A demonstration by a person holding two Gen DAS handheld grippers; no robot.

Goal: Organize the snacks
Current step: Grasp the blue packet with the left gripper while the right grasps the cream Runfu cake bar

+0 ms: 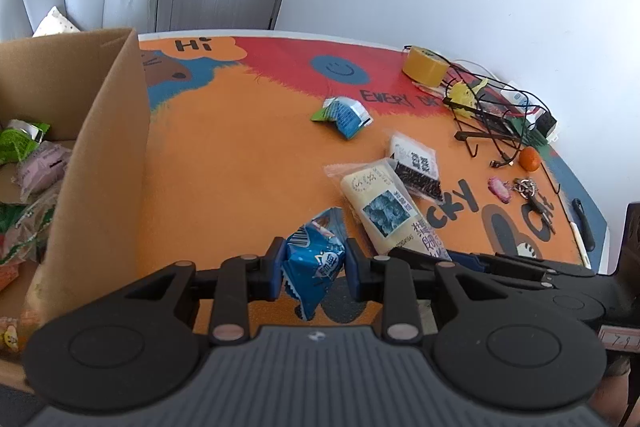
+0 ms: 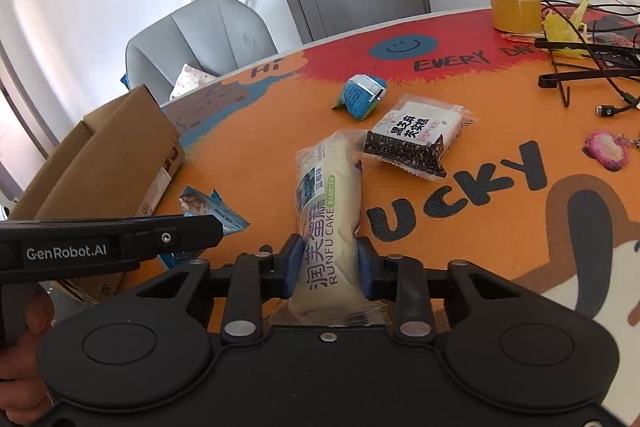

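My left gripper [image 1: 314,259] is shut on a blue snack packet [image 1: 316,259], held just above the orange table mat beside the cardboard box [image 1: 104,155]. My right gripper [image 2: 329,267] is shut on the near end of a long pale cake packet [image 2: 328,195] that lies on the mat. A small blue-green packet [image 2: 362,93] and a black-and-white packet [image 2: 416,137] lie farther back on the mat. The left gripper also shows at the left of the right wrist view, the blue packet [image 2: 212,207] in it.
The open box holds several snack bags [image 1: 28,163]. At the back right lie a yellow tape roll [image 1: 424,67], a black wire stand with cables [image 1: 488,119], an orange ball [image 1: 530,159], keys [image 1: 528,191] and a pink charm [image 2: 608,149]. A grey chair [image 2: 200,31] stands behind the table.
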